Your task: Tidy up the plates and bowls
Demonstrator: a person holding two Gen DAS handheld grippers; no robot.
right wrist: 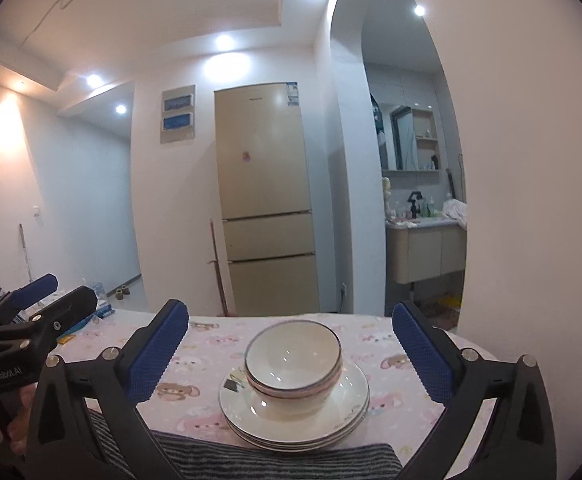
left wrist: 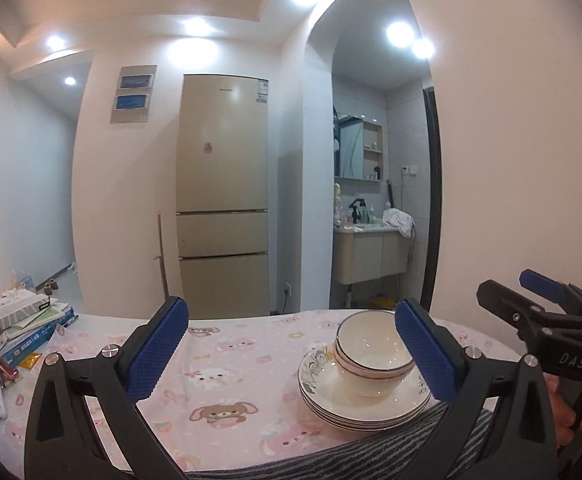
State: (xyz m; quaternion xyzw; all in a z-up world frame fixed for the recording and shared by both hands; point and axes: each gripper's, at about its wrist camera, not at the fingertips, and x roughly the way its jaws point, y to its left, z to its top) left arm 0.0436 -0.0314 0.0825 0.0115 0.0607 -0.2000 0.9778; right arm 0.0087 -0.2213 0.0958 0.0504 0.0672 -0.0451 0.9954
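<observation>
Left wrist view: left gripper (left wrist: 291,352) fingers spread wide, released, nothing between blue pads (left wrist: 159,350). Stacked bowls (left wrist: 371,354) nested on plate stack (left wrist: 365,400) at 4 o'clock, on pink cartoon tablecloth (left wrist: 219,376). Plate stack's near edge overlaps striped grey cloth (left wrist: 391,448). Right gripper (left wrist: 539,300) at 3 o'clock, open, empty. Books (left wrist: 27,324) at 9 o'clock. Right wrist view: bowls centred between spread fingers, untouched. Refrigerator (right wrist: 267,196) at 12 o'clock.

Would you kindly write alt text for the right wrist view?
Two nested white bowls sit on stacked white plates on a pink cartoon tablecloth, framed by the open right gripper. A beige fridge stands behind.
</observation>
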